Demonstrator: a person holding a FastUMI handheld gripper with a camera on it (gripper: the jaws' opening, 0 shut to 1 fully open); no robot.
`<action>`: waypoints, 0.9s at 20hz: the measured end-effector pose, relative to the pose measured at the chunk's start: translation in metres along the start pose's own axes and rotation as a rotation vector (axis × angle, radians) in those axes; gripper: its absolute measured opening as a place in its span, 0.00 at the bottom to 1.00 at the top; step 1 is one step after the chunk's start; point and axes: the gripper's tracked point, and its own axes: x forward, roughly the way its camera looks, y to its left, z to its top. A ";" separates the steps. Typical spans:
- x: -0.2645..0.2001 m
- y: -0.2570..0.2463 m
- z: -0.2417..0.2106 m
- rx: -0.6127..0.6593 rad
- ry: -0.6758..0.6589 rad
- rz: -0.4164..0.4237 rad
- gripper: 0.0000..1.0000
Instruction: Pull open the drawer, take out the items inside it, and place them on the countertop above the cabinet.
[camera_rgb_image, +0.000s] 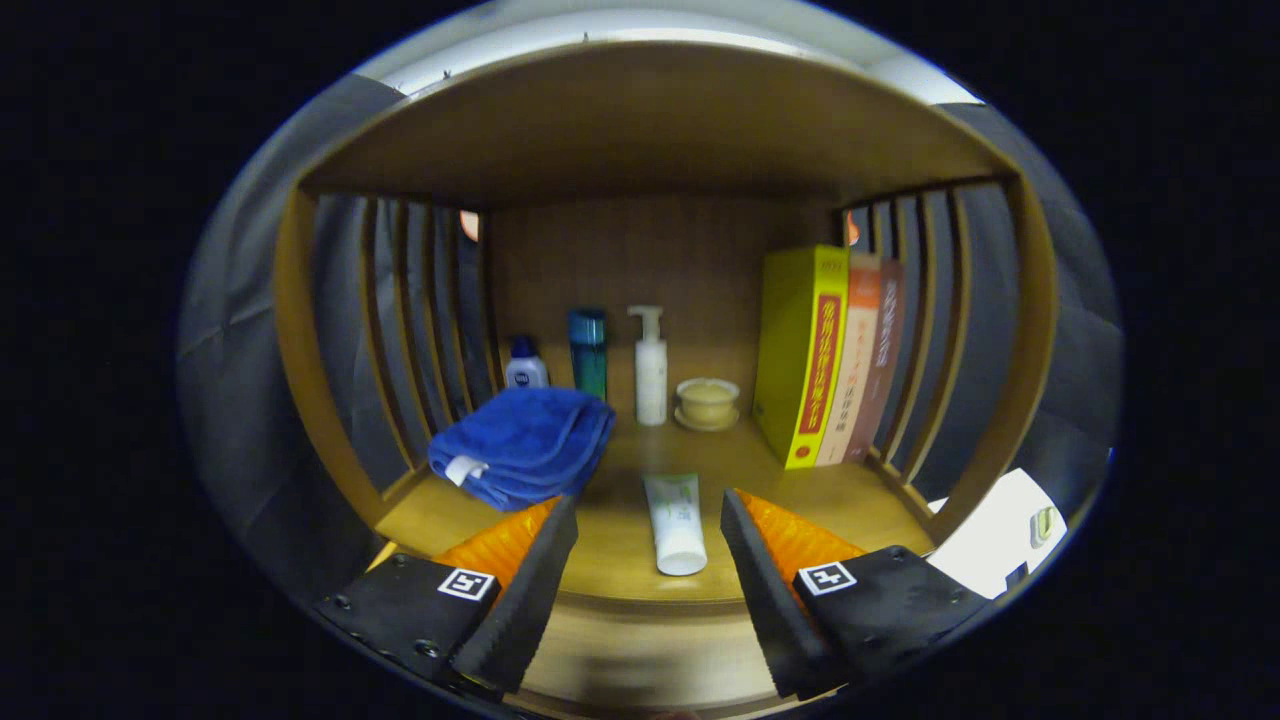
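We are holding the gripper (648, 560) with its fingers spread wide and gripping nothing, facing a wooden countertop (860, 500) under a shelf with slatted sides. A white tube (675, 522) is lying on the countertop between the fingers, just ahead of their tips, cap end toward us. A folded blue towel (525, 443) is sitting just beyond the left finger. Further beyond the fingers, along the back panel, we are seeing a small white bottle with a blue cap (526, 365), a teal bottle (588, 350), a white pump bottle (650, 368) and a cream-coloured jar (707, 402). Beyond the right finger, three books (830, 355) are standing upright. We cannot make out the drawer from here.
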 end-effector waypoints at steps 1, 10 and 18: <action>-0.017 0.006 0.010 -0.009 -0.042 0.000 0.95; -0.144 0.056 0.041 -0.102 -0.293 -0.015 0.95; -0.189 0.055 -0.004 -0.075 -0.346 -0.011 0.96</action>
